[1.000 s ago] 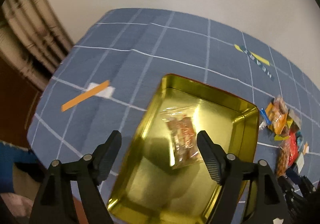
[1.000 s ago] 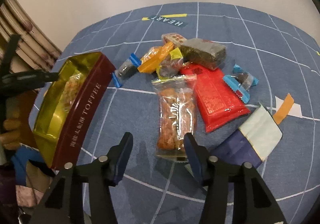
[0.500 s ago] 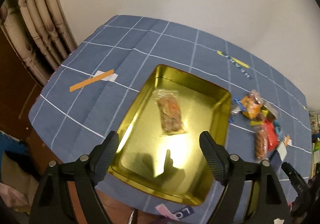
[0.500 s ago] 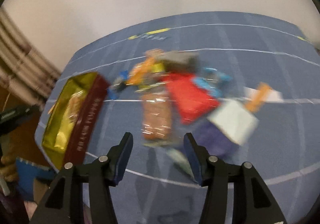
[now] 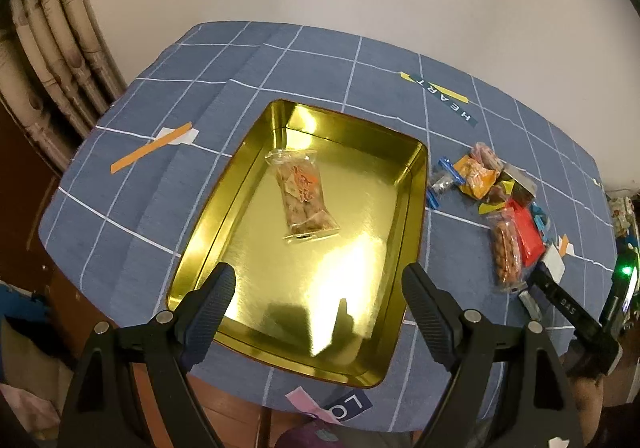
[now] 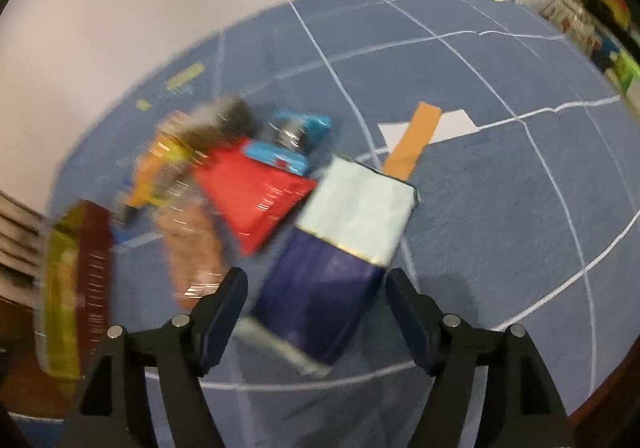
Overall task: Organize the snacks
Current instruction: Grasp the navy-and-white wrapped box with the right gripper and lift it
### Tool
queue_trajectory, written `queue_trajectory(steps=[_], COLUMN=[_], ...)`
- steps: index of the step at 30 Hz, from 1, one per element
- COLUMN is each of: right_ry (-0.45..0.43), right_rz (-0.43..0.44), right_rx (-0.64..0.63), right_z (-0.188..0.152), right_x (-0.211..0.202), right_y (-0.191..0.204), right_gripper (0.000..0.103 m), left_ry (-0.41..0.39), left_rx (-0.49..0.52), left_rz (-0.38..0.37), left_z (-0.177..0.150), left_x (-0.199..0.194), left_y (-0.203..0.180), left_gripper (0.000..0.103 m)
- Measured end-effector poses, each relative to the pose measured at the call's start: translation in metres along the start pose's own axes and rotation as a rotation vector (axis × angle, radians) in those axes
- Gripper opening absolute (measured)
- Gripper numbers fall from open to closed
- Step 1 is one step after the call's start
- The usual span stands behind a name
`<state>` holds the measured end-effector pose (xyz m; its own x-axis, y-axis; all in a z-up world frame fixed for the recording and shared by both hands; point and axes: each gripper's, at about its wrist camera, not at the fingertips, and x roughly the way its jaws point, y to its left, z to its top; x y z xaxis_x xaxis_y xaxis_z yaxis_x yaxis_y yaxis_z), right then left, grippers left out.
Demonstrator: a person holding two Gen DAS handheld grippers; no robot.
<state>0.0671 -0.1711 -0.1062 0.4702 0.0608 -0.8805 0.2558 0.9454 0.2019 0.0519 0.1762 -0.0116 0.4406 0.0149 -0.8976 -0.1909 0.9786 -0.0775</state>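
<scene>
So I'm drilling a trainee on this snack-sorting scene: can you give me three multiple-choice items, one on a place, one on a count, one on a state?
1. Where does the gold tin sit relative to the loose snack pile in the left wrist view?
A left
B right
C on top

2. Packets inside the tin?
A none
B one
C three

3. The right gripper jaws?
A shut on the red packet
B open over the blue-and-white packet
C shut, empty

Answers: A, pile lies to its right; B, a single clear snack packet; C is wrong, B: jaws just opened, straddling it.

Gold tin (image 5: 208, 208), blue white-checked tablecloth (image 5: 320, 68), red packet (image 6: 256, 196)
</scene>
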Motion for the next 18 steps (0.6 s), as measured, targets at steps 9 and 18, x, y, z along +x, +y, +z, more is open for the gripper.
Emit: queue_trajectory(steps=[9,18], right_ry=[0.079,0.095], right_rz=[0.089,0.13], right_rx=[-0.116,-0.096], right_z=[0.002,0.001], right_x=[0.0,0.003], right_y=[-0.039,-0.061], right_gripper=[0.042,0.037], left_ry=[0.036,0.048], left_rx=[0.015,-0.028], left_rz=[-0.015,0.001], left_z=[-0.012,-0.021], left_x=[0.002,-0.001], left_y=[-0.007,0.003], left_gripper=[0.082,0.082])
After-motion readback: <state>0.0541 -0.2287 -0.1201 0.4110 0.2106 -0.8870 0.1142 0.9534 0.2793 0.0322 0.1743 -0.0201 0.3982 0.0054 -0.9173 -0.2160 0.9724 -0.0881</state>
